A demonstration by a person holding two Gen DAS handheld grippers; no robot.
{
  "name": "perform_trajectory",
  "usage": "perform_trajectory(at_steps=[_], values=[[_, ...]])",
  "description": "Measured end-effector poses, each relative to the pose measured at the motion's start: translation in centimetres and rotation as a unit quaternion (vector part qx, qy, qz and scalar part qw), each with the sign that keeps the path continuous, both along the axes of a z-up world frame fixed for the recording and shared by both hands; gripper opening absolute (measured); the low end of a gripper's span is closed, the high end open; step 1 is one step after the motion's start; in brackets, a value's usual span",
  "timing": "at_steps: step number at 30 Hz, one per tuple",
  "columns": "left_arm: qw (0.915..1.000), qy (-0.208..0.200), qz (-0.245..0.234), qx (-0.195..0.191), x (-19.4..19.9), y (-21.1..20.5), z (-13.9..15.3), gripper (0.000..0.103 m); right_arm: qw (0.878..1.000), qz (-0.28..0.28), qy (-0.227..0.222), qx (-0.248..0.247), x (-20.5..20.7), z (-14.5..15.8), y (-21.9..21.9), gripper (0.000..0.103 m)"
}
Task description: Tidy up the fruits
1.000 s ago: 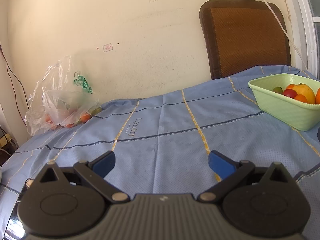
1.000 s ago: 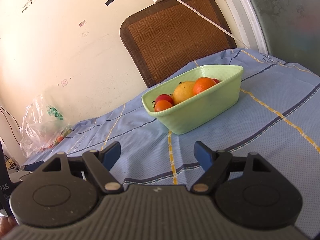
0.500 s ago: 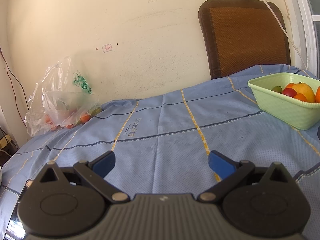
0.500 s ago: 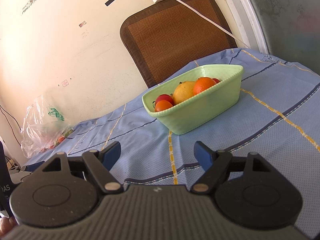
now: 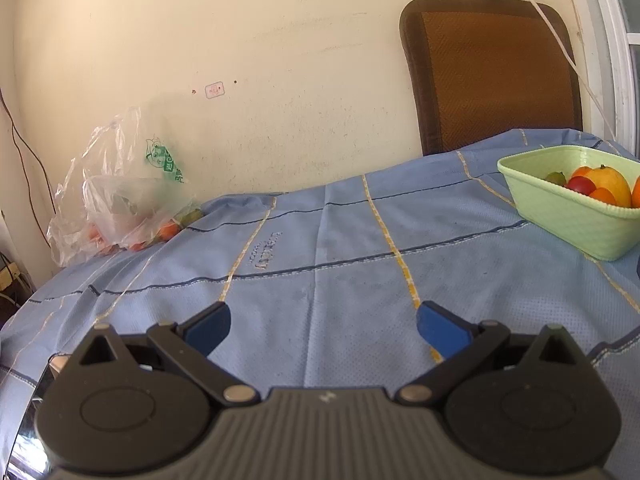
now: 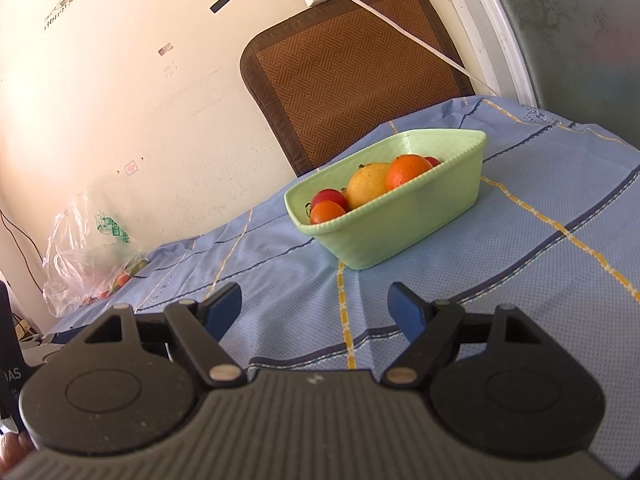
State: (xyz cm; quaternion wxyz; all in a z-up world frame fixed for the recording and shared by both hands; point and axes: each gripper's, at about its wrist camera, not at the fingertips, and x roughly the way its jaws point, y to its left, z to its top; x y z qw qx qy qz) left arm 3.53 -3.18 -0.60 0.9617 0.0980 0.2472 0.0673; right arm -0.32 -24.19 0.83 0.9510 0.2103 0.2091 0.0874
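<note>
A light green basket [image 6: 404, 220] stands on the blue tablecloth and holds several fruits: an orange [image 6: 408, 169], a yellow fruit [image 6: 366, 184], and small red and orange ones. It also shows at the right edge of the left wrist view [image 5: 576, 220]. A clear plastic bag [image 5: 120, 196] with small orange fruits lies at the table's far left by the wall. My left gripper [image 5: 323, 326] is open and empty over the cloth. My right gripper [image 6: 316, 308] is open and empty, short of the basket.
The table carries a blue cloth [image 5: 340, 264] with yellow and dark stripes. A brown chair back [image 6: 352, 68] stands behind the table against the cream wall. A white cable [image 6: 400, 28] hangs from a wall socket across the chair. A window frame is at the right.
Both views have shifted only slightly; the basket sits a touch lower and further in the right wrist view. Both grippers stay open.
</note>
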Motion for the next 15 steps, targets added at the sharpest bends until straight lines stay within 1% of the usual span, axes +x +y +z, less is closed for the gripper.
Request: perform_trajectory(at_steps=[6, 15], values=[[1.0, -0.001, -0.001, 0.004, -0.1, -0.14, -0.03, 0.103, 1.0, 0.0, 0.001, -0.002, 0.01, -0.03, 0.05, 0.082], [0.9999, 0.006, -0.01, -0.001, -0.02, -0.2, -0.06, 0.103, 1.0, 0.001, 0.002, -0.001, 0.01, -0.01, 0.04, 0.082]])
